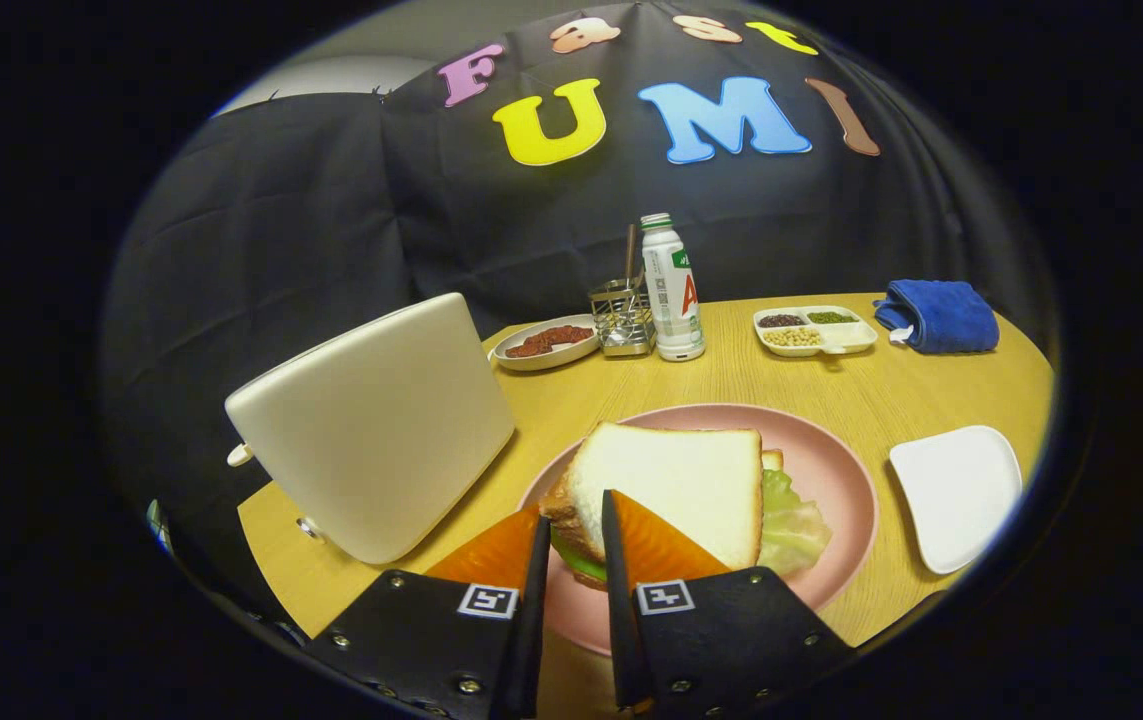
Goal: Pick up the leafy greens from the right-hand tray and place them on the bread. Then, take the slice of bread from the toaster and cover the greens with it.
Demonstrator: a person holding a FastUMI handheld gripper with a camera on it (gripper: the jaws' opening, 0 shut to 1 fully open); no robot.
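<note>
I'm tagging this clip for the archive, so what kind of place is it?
Most likely a staged kitchen tabletop in a recording booth. A toaster, a sandwich on a pink plate and a milk bottle sit on a wooden table against black cloth. The gripper is open around the sandwich's near corner.

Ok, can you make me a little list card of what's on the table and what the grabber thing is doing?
gripper: fingers a little apart, at the near corner of the sandwich, whether they press it is unclear
top bread slice: lies on the greens
leafy greens: poke out under the bread on the right
pink plate: holds the sandwich
toaster: left of the plate
white tray: right of the plate
bottle: upright at the back
blue cloth: far right
</note>
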